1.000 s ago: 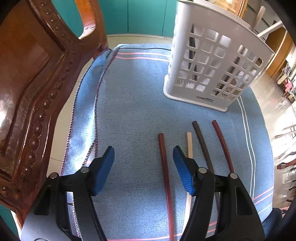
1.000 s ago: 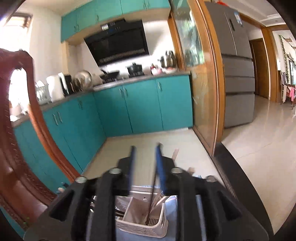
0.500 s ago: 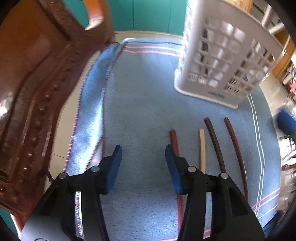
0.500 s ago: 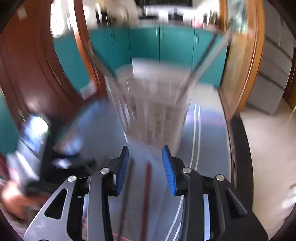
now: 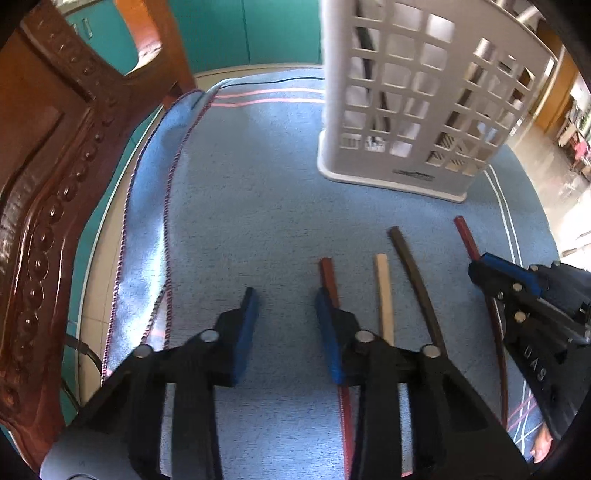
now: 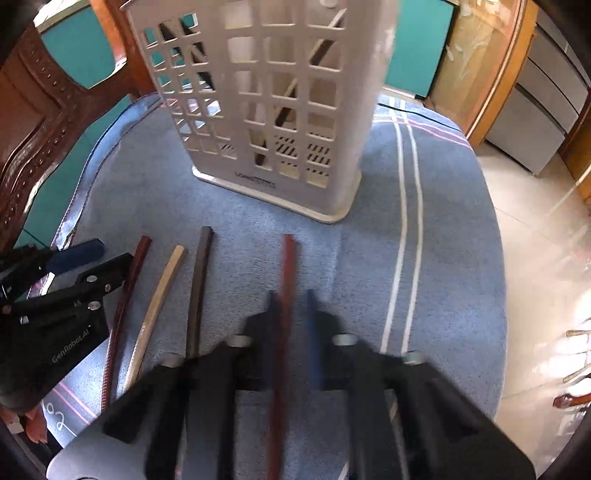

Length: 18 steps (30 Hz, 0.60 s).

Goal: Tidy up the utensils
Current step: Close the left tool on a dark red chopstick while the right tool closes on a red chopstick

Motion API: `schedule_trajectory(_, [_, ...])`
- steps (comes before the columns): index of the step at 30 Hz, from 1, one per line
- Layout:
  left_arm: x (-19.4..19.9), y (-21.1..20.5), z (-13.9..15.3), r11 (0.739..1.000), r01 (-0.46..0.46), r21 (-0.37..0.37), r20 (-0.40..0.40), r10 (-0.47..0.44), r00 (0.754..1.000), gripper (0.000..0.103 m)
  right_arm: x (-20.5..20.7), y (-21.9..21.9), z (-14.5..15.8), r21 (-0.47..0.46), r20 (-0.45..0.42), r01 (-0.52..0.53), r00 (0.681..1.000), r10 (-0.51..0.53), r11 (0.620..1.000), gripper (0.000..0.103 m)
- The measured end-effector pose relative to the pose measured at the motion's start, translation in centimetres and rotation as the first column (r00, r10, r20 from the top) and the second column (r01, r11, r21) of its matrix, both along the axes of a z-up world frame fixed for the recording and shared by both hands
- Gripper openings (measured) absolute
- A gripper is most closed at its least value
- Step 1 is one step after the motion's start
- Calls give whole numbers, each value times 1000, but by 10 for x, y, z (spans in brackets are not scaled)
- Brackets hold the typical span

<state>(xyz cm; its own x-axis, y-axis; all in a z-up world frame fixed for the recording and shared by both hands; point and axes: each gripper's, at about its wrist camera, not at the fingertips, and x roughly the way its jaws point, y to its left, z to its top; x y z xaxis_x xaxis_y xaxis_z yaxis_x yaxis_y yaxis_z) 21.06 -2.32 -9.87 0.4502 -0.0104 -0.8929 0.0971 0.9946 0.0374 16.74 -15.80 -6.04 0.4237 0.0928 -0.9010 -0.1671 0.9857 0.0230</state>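
Observation:
Several chopsticks lie side by side on a blue cloth (image 5: 240, 206): a red one (image 5: 328, 275), a pale one (image 5: 384, 291), a dark brown one (image 5: 410, 258) and a dark red one (image 5: 466, 236). My left gripper (image 5: 284, 310) is open, low over the cloth, its right finger beside the red chopstick. My right gripper (image 6: 291, 314) is open and straddles the dark red chopstick (image 6: 286, 273); it also shows in the left wrist view (image 5: 491, 273). A white slotted utensil holder (image 6: 258, 103) stands behind, with chopsticks inside.
A carved wooden chair back (image 5: 44, 155) rises at the left. The cloth's right edge drops to a tiled floor (image 6: 535, 229). Teal cabinets (image 5: 240, 33) stand behind. The left gripper shows at the left of the right wrist view (image 6: 74, 280).
My right gripper swung down from facing the kitchen to the cloth and now straddles the dark red chopstick. My left gripper narrowed a little and shifted left.

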Motion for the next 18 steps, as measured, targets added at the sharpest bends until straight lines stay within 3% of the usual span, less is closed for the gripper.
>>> schedule_trajectory(2, [-5, -3, 1, 1000, 21, -18, 6, -21, 1000, 17, -1, -4, 2, 4, 0, 8, 1000, -8, 1000, 7])
schedule_trajectory(5, [-9, -6, 2, 999, 35, -33, 9, -35, 999, 11, -4, -3, 5, -11, 4, 9, 1000, -9, 1000, 7])
schedule_trajectory(12, [-15, -9, 2, 999, 34, -32, 19, -34, 999, 12, -13, 3, -2, -27, 6, -2, 1000, 2, 1000, 8])
schedule_trajectory(18, [5, -11, 0, 999, 38, -2, 32, -38, 999, 12, -17, 19, -7, -59, 21, -16, 1000, 17, 998, 9])
